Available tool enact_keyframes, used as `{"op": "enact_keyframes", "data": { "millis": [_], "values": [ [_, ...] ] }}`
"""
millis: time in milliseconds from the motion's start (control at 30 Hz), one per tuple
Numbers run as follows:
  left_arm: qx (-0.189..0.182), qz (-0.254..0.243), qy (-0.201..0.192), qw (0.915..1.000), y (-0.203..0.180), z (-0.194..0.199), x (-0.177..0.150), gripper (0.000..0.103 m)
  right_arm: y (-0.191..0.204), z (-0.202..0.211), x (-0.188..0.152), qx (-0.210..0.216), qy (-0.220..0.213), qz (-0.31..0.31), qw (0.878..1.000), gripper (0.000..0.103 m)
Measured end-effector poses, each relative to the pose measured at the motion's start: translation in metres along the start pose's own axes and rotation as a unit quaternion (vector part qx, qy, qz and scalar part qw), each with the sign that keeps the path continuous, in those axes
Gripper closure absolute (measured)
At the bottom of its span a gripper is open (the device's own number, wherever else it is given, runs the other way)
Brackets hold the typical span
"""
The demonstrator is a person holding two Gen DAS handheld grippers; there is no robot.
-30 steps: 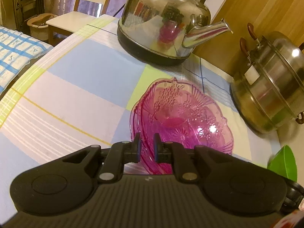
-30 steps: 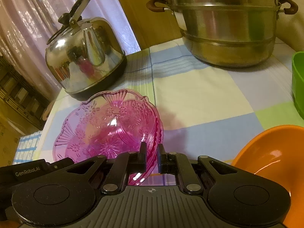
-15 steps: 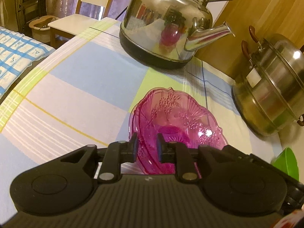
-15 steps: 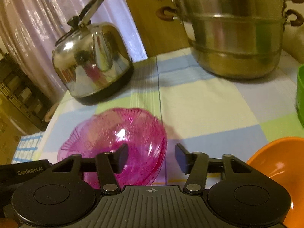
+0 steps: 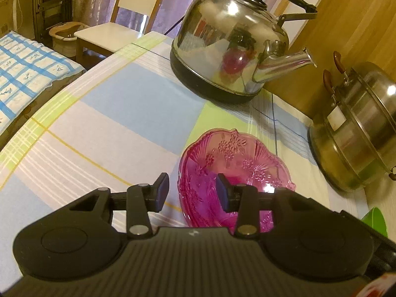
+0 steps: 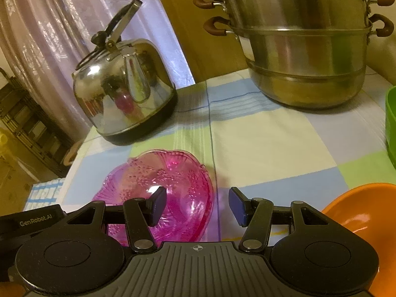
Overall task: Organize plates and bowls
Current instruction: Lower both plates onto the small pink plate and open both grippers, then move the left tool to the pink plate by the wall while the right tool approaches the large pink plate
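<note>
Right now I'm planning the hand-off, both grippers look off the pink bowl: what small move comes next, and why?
Probably back both grippers away: the pink bowl sits on the tablecloth, the right gripper is open, and the left gripper is opening, its pads clear of the rim.

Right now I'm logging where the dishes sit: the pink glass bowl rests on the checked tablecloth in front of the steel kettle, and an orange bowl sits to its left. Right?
Not quite. The orange bowl sits to the right of the pink glass bowl, as the right wrist view shows. The rest holds: it rests on the checked tablecloth in front of the steel kettle.
</note>
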State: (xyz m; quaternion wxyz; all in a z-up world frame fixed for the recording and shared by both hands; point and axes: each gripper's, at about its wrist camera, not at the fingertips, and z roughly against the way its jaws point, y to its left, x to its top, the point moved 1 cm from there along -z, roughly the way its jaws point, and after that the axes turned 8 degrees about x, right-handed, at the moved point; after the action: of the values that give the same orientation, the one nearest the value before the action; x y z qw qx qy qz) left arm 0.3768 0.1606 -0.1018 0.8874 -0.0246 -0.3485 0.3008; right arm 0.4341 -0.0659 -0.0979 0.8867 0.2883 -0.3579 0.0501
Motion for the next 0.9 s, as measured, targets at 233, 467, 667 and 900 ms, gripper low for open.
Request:
{"op": "enact_keyframes", "data": {
  "millis": [233,467,667,900],
  "values": [
    [-0.010,-0.007,-0.025,0.9996,-0.001,0.026,0.000,0.066,0.010,0.028,0.007,0.019,-0.030,0.008,0.999,0.047],
    [-0.035,-0.042,-0.065,0.9964,-0.017,0.085,-0.010,0.065,0.020,0.096,0.000,0.007,-0.084,0.021,0.996,0.047],
    [-0.065,-0.067,-0.076,0.9927,-0.028,0.146,-0.044,0.058,0.022,0.169,-0.022,-0.028,-0.115,0.042,0.992,0.047],
    [-0.114,-0.090,-0.069,0.9870,-0.049,0.216,-0.097,0.042,-0.005,0.267,-0.061,-0.080,-0.128,0.008,0.989,0.047]
  ]
}}
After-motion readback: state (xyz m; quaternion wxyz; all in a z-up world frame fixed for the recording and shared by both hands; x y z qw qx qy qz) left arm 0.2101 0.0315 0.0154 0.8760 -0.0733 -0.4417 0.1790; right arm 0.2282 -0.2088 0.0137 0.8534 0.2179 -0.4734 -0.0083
